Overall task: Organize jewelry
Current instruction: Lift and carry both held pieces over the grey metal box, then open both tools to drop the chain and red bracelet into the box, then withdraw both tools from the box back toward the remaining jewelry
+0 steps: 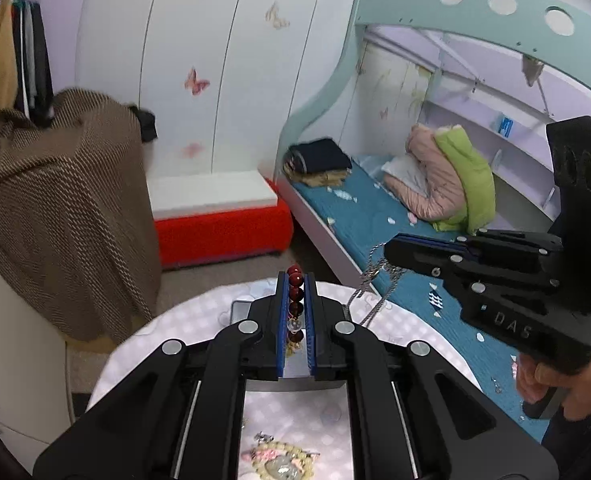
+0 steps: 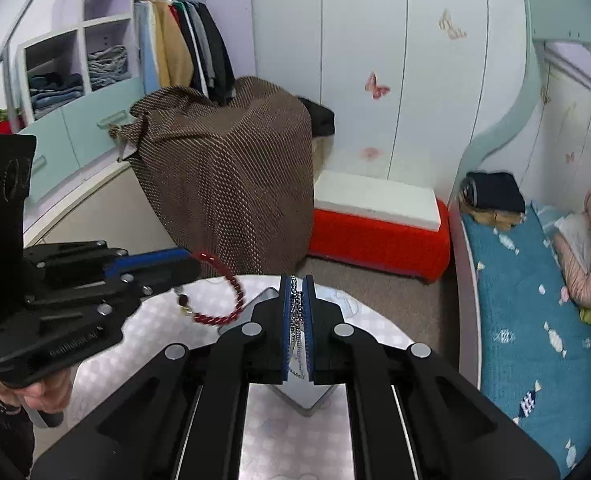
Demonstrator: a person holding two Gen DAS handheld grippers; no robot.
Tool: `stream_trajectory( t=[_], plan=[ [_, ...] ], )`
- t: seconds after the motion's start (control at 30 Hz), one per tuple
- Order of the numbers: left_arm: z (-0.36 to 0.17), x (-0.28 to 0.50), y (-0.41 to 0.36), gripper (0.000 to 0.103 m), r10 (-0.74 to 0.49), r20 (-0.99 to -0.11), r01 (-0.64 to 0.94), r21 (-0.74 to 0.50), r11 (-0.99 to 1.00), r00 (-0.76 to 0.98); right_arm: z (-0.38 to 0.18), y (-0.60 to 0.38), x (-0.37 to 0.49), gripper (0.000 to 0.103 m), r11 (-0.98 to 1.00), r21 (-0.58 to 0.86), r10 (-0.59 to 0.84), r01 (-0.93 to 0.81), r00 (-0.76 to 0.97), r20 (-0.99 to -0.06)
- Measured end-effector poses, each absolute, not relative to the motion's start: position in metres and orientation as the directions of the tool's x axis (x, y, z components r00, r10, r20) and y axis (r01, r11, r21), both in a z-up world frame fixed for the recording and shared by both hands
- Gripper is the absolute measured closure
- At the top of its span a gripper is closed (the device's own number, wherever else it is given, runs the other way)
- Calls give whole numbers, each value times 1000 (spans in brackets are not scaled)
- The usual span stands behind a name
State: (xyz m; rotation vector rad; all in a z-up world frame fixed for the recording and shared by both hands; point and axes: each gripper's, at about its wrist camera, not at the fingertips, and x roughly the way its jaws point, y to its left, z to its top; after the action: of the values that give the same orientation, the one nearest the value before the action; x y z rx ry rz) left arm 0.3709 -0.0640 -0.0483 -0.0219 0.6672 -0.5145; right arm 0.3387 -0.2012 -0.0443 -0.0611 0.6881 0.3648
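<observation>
My left claw (image 1: 296,280) is pinched on a red bead bracelet (image 1: 295,304): the dark red beads sit in a column between its blue pads, the top bead poking out past the tips, with one clear bead and a small gold charm lower down toward my palm. From my right wrist view the same bracelet (image 2: 223,300) hangs as a loop from the left claw (image 2: 187,264), over the round desk (image 2: 155,320) with its pale checked cover. My right claw (image 2: 296,284) is pressed together on a silver chain necklace (image 2: 296,312), the fine links bunched between the pads and trailing back toward me. In the left wrist view the right claw (image 1: 391,248) sits off to the right and slightly ahead of my left one, and the chain (image 1: 371,280) droops from its tip down toward the desk edge (image 1: 199,320). Directly below my right claw lies a silver tray (image 2: 315,396), with a corner of it showing past the tips. Under my left claw, close to me, a pale green bead bracelet (image 1: 283,458) with pink bits rests on the desk. Beyond both claws stand a red ottoman (image 2: 379,240) topped by a white slab, a brown throw (image 2: 231,168) draped to its left, and a bed (image 2: 535,320) with a blue spread to the right.
</observation>
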Motion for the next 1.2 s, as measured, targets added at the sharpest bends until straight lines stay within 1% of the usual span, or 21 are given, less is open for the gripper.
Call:
stream_trajectory(
  t=[0.23, 0.3, 0.33, 0.37, 0.4, 0.43, 0.47, 0.5, 0.53, 0.57, 0.6, 0.67, 0.83, 1.1, 1.2],
  plan=[
    [-96, 414, -81, 95, -448, -683, 433, -208, 877, 577, -91, -205, 373, 98, 937, 155, 325, -313, 616, -717],
    [-105, 419, -83, 94, -431, -703, 426, -198, 883, 565, -98, -206, 376, 93, 939, 170, 323, -298, 604, -729],
    [-107, 420, -81, 79, -418, -709, 416, -191, 889, 568, -101, -209, 376, 89, 942, 177, 320, -286, 601, -733],
    [-108, 421, -79, 49, -413, -709, 408, -190, 893, 572, -100, -209, 375, 76, 942, 179, 319, -283, 602, -732],
    [-107, 420, -73, 37, -400, -698, 384, -192, 903, 593, -99, -210, 374, 61, 944, 178, 317, -278, 608, -728],
    [-104, 419, -66, 24, -390, -689, 364, -193, 911, 610, -97, -213, 372, 53, 949, 175, 305, -263, 622, -721],
    [-102, 418, -62, 20, -386, -682, 351, -199, 915, 621, -96, -216, 369, 38, 953, 175, 296, -248, 633, -715],
    [-100, 416, -56, 18, -386, -676, 343, -206, 917, 627, -94, -220, 366, 26, 954, 181, 294, -237, 644, -706],
    [-97, 413, -51, 12, -369, -672, 326, -196, 925, 642, -93, -223, 365, 20, 954, 187, 296, -232, 652, -698],
    [-93, 408, -46, 12, -345, -663, 307, -179, 935, 665, -92, -227, 362, 9, 955, 192, 294, -225, 663, -689],
    [-91, 404, -44, 11, -332, -657, 298, -168, 940, 677, -90, -230, 357, 7, 959, 191, 284, -211, 677, -679],
    [-85, 393, -36, 8, -297, -643, 272, -141, 952, 705, -88, -235, 350, 7, 962, 196, 274, -192, 693, -666],
    [-70, 356, -13, 6, -197, -589, 188, -77, 979, 784, -79, -243, 328, 7, 969, 203, 238, -139, 741, -628],
    [-56, 292, 15, 6, -127, -521, 118, -51, 992, 844, -56, -241, 281, 7, 975, 186, 209, -125, 803, -558],
    [-54, 271, 22, 6, -95, -502, 85, -42, 996, 860, -50, -237, 264, 7, 978, 166, 197, -125, 815, -545]
  ],
)
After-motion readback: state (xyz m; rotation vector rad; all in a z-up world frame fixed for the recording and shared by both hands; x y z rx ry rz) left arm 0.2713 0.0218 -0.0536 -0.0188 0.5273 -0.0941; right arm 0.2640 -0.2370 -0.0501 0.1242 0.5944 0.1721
